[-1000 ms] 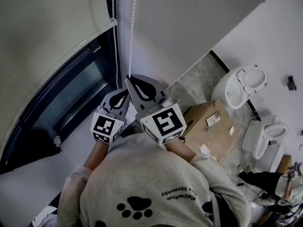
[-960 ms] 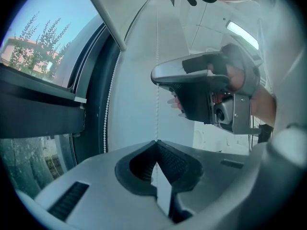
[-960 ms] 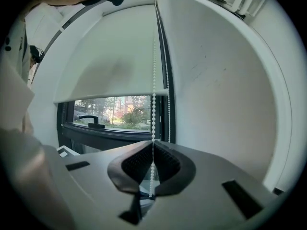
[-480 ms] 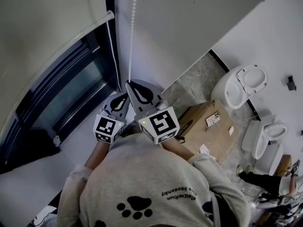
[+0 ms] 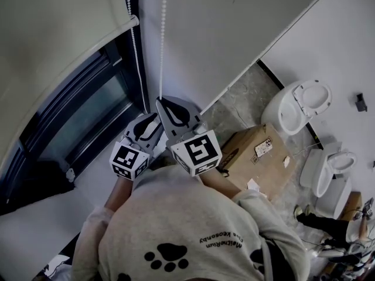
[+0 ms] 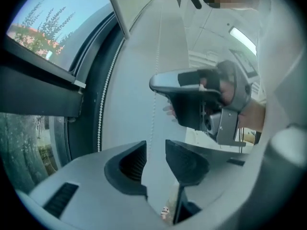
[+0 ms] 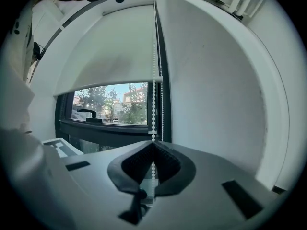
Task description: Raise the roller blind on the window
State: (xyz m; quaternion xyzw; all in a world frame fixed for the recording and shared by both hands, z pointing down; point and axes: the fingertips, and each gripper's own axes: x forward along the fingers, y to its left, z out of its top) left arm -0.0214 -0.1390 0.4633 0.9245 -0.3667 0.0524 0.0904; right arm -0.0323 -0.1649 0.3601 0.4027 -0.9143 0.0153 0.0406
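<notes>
- Clamping its dark ribbed jaws together on the white beaded pull chain [image 7: 153,110], the right gripper [image 7: 153,150] has one strand pinched tight, which is the grip a downward haul on the cord calls for.
- Just below and beside it, the left gripper [image 6: 156,150] hangs with its jaws apart and grips nothing. The same strand drops through the gap between them without being squeezed, apparently so this tool can take the next hold in a hand-over-hand pull.
- From the head view both tools sit close together, nearly touching, at the right edge of the dark-framed window [image 5: 88,101], because the chain loop hangs there against the white wall [image 5: 234,34].
- The cream roller blind [image 7: 110,56] covers the upper part of the glass. Its bottom bar [image 7: 109,84] sits partway up, so trees and buildings show beneath it.
- By that position the job looks partly done, with a good stretch of fabric left to wind.
- The second strand of the loop runs free alongside the frame, and it needs to stay clear of both tools so the beads can travel.
- The chief risk appears to be the thin beads slipping from a pinch if the pull goes off the vertical.
</notes>
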